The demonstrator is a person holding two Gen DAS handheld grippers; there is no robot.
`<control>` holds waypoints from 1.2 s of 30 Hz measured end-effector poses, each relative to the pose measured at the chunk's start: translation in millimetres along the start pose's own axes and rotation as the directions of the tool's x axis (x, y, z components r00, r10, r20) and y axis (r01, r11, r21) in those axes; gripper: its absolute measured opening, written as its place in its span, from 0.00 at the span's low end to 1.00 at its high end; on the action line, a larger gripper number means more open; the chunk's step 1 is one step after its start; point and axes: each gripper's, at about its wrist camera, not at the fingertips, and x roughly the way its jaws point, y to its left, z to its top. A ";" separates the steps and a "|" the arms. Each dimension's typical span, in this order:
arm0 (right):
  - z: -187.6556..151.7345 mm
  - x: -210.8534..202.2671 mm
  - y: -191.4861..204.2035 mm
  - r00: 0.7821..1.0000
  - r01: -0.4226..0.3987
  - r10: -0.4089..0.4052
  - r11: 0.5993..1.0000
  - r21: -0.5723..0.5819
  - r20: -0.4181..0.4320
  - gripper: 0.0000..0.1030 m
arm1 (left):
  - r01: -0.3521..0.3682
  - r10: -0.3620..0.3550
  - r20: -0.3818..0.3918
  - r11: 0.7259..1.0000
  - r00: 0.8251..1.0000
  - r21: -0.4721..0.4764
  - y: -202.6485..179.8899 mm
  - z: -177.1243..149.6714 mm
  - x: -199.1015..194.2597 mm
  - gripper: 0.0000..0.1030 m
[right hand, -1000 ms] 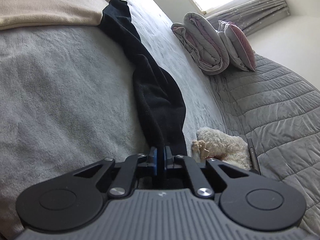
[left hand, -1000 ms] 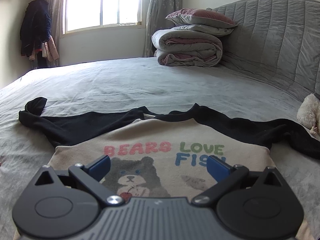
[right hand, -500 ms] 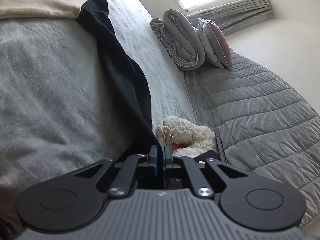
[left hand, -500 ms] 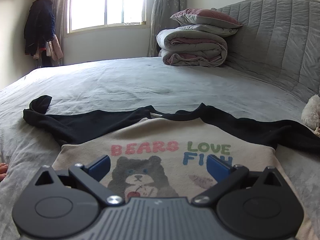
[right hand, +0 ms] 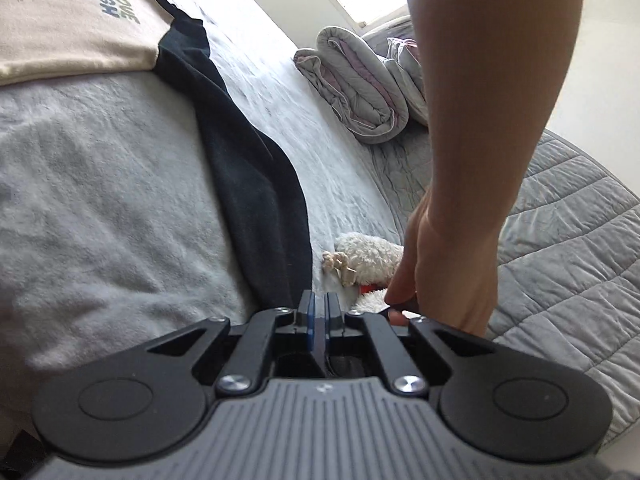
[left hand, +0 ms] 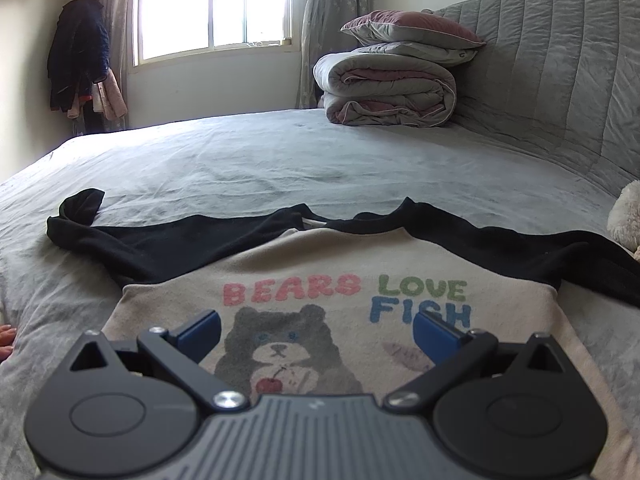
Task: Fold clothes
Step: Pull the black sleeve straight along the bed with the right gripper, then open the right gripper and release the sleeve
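1. The right gripper [right hand: 318, 314] has its jaws pinched narrow on the black sleeve [right hand: 256, 184] end.
2. The left gripper [left hand: 316, 330] hovers with jaws wide over the sweatshirt [left hand: 332, 280], which lies flat on the bed [left hand: 320, 160].
3. The fabric looks soft, light and floppy; best taken at the cuffs or hem.

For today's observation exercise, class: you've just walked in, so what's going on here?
Someone is folding a shirt spread face up on a bed. The right tool is shut on the black sleeve, near a plush toy. The left tool hangs open over the bear print, holding nothing. A bare hand reaches in beside the right tool. No fold is made yet.
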 end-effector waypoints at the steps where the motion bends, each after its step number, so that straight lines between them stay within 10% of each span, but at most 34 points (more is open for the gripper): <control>1: 0.8 -2.3 3.6 1.000 -0.003 0.003 1.000 -0.008 0.017 0.15 | -0.001 0.001 -0.002 1.000 1.000 0.003 -0.3 -0.5 0.4 0.99; 5: 1.1 -6.3 10.8 0.998 -0.010 0.011 1.000 -0.015 0.057 0.56 | -0.008 0.008 -0.008 1.000 1.000 0.010 -1.0 -1.7 2.1 0.99; 18: -15.5 37.8 -7.6 0.986 -0.161 0.161 0.987 0.022 -0.046 0.56 | -0.008 0.008 -0.014 1.000 1.000 0.013 -1.7 -1.4 2.9 0.99; 22: -17.9 47.2 -20.7 0.969 -0.225 0.235 0.967 0.122 -0.073 0.50 | -0.008 0.008 -0.018 1.000 1.000 0.016 -2.2 -2.0 3.2 0.99; 25: -19.6 57.1 -35.6 0.954 -0.250 0.279 0.941 0.230 -0.107 0.08 | -0.008 0.008 -0.019 1.000 1.000 0.018 -2.4 -2.7 2.8 0.99; 36: -34.3 62.1 -34.2 0.984 -0.065 0.064 0.998 -0.001 -0.164 0.07 | 0.005 -0.005 -0.018 1.000 1.000 0.014 -3.6 -1.6 1.1 0.99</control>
